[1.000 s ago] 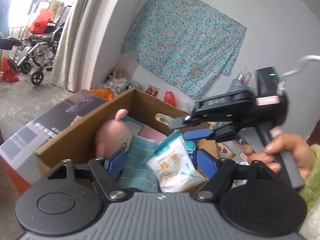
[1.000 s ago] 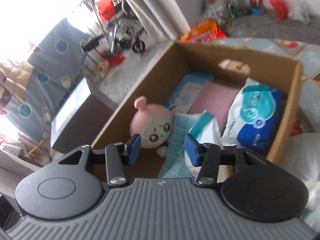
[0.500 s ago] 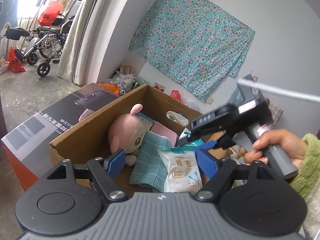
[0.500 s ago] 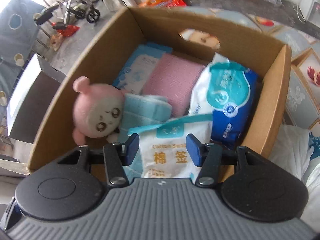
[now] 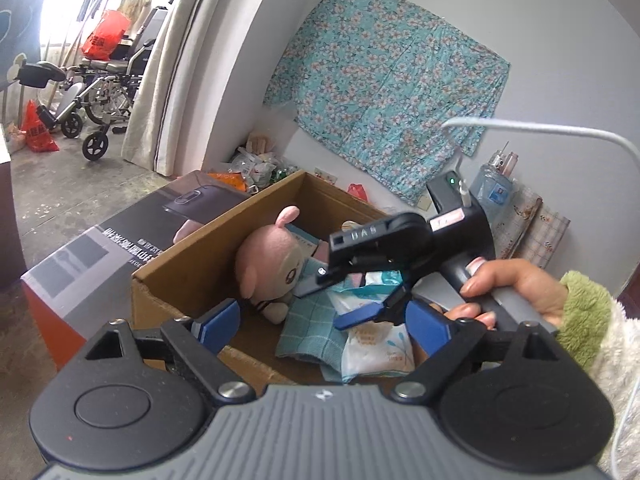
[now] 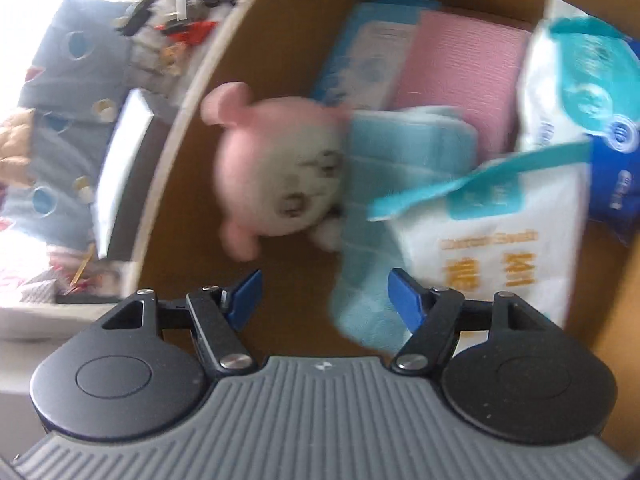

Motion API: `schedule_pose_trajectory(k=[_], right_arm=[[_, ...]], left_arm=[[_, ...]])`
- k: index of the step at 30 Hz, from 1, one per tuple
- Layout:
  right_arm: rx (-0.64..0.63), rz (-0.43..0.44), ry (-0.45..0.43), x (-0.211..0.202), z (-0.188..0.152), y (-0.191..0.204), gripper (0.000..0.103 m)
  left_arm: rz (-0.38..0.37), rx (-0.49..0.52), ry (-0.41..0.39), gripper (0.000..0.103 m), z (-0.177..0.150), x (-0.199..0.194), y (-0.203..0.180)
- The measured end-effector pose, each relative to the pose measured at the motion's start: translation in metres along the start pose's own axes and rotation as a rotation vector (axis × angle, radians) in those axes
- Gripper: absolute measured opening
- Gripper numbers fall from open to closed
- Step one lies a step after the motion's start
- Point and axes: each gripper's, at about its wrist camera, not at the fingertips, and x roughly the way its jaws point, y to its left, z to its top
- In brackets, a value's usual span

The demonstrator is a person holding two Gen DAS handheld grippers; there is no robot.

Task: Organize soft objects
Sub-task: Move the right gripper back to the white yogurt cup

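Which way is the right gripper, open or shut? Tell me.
Open. The right gripper has its blue fingers spread wide with nothing between them, poised inside the cardboard box above the blue towel.

Pink plush toy [image 6: 276, 168], teal (checked) cloth [image 6: 384, 184].

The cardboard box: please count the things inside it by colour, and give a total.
Pink: 2, the plush toy and the pink folded cloth.
Light blue: 2, the checked towel and the flat packet.
White: 2, the cotton swab bag and the wipes pack.
Total: 6 in the cardboard box.
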Motion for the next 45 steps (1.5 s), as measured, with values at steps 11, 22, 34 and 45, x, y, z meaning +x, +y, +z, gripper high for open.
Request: schedule_pose_trajectory(k=[11,22,34,45], right_arm=[[-0.029,-0.116,-0.132,-0.023,-0.003,-0.006,0.069],[-0.065,0.107,-0.221,-0.065,-0.023,-0.013,0.078],[-0.028,0.311,-0.684,-0.183,-0.207,-0.080,0.088],[0.147,-0.079,-1.012,-0.236,-0.379,-0.165,0.101]], left_arm=[[-0.007,-0.009,0.011,0.092,-0.003,0.002,-0.001],[-0.021,0.021,-0.012,0.094,-0.009,-0.016,-0.017],[-0.222,0.241,0.004,0.100,-0.045,-0.028,-0.098],[-0.516,0.363,0.157,0.102,-0.115,-0.016,-0.184]])
